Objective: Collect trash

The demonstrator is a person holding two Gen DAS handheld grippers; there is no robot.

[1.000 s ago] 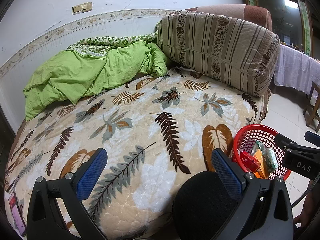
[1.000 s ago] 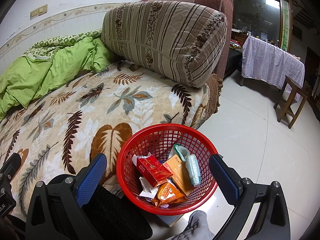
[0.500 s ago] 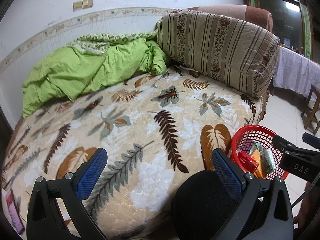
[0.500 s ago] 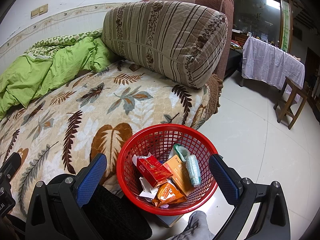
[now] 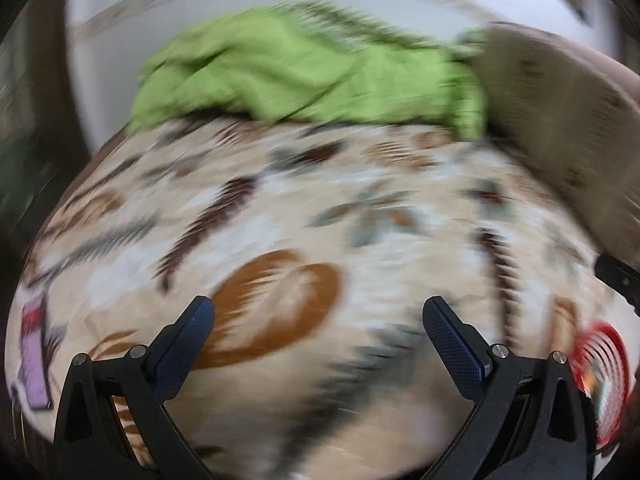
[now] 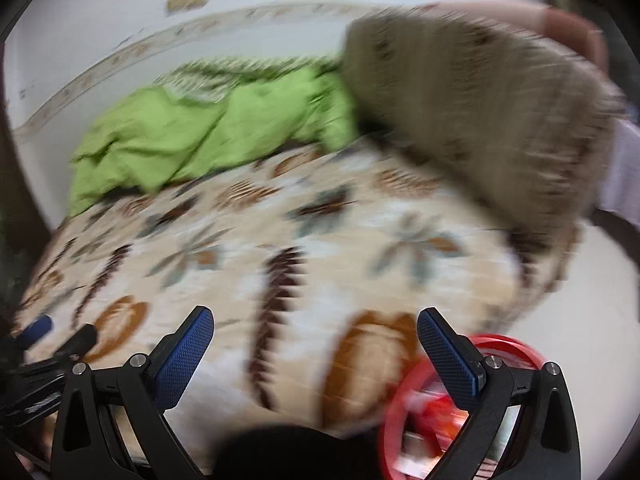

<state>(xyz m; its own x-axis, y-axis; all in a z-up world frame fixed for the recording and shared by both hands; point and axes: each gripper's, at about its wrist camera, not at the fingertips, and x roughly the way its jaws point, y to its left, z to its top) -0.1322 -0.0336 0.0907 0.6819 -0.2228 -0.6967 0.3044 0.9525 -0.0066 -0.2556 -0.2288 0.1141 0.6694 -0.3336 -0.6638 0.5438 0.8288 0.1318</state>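
Cream bedspread (image 6: 320, 240) with brown and grey leaf print, lime green quilt (image 6: 208, 136), brown striped pillow (image 6: 480, 112), red mesh basket (image 6: 404, 396).

Your red mesh basket (image 6: 404, 408) sits low beside the bed's edge, holding blurred red and orange wrappers. A purple-and-red packet (image 5: 34, 354) lies flat at the blanket's far-left edge.
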